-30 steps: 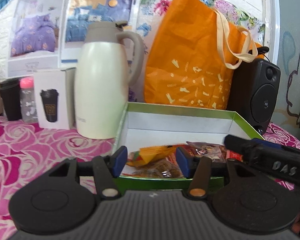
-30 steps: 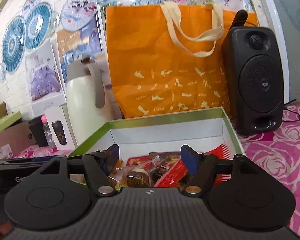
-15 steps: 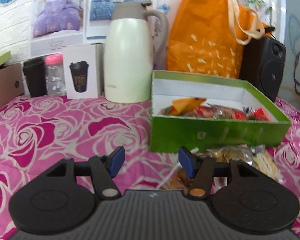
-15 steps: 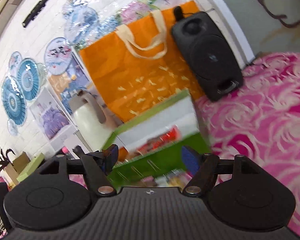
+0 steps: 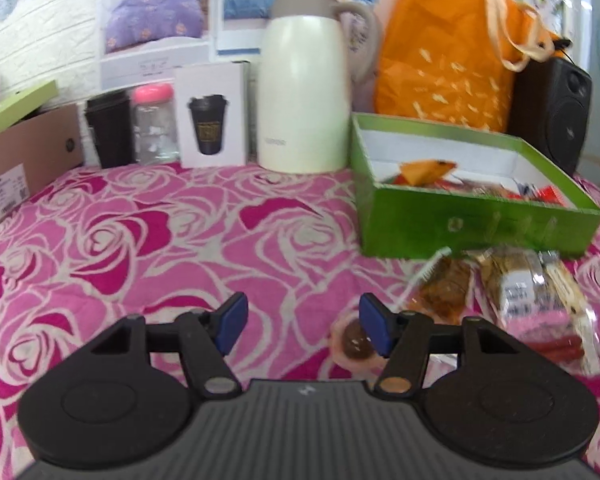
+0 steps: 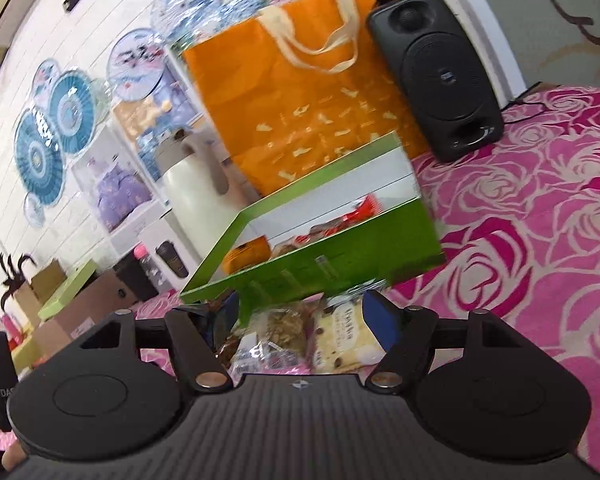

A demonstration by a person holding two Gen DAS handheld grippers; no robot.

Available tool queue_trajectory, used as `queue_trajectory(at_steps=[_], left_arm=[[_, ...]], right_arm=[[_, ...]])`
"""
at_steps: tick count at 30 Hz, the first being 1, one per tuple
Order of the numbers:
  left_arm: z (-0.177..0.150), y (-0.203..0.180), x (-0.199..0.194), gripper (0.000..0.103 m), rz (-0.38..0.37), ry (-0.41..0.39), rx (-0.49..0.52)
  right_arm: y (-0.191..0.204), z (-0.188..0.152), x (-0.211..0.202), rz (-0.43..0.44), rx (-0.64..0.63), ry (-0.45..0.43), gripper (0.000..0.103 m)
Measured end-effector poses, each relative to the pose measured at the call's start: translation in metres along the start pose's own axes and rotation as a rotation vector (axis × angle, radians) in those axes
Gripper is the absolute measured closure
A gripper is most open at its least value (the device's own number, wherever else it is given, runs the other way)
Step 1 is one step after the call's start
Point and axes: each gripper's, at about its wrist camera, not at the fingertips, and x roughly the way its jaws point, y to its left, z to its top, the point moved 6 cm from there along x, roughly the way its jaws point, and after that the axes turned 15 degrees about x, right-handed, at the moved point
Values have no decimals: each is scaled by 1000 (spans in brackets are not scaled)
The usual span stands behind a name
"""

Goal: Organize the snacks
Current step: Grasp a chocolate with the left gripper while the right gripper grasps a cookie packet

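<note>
Left tongs (image 5: 302,326) noted low over the rose-patterned pink cloth (image 5: 140,240), jaws at a middling gap and just now opening, nothing between the blue pads. Round sweet in clear wrapper (image 5: 354,346) found on the cloth just beside the right-hand pad; contact cannot be told.

Right tongs (image 6: 303,320) noted rolled to one side, jaws wide, gripping nothing. Seen beneath them on the cloth: brown snack packet (image 6: 288,328) and white speckled packet (image 6: 348,340), lying side by side.

Green box (image 5: 460,224) located toward the far right of the cloth, lid off, white inside. Holding an orange packet (image 5: 426,170) at its left end and several red and brown wrapped snacks, blurred, along its near wall.

Loose snack packets (image 5: 520,292) lying in a cluster on the cloth just in front of the box's near wall, outside it.

Ranged along the far edge of the cloth by the wall, left to right: cardboard carton (image 5: 24,160), black cup (image 5: 110,128), pink-capped clear bottle (image 5: 156,124), white cup carton (image 5: 212,116), cream thermos jug (image 5: 304,96), orange tote bag (image 5: 440,68) behind the box, black speaker (image 5: 552,108) at the far right corner.
</note>
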Motion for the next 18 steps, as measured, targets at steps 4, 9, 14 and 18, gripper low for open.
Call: queue_trajectory(at_steps=[4, 9, 14, 18], left_arm=[[-2, -22, 9, 41, -52, 15, 65], [-6, -31, 13, 41, -88, 1, 85], [-9, -21, 15, 75, -103, 3, -24], [-9, -23, 14, 77, -96, 16, -24]], right_arm=[[9, -8, 4, -25, -80, 7, 0], [8, -10, 7, -43, -107, 10, 0], [8, -13, 11, -53, -103, 30, 0], [20, -19, 28, -85, -168, 82, 33]])
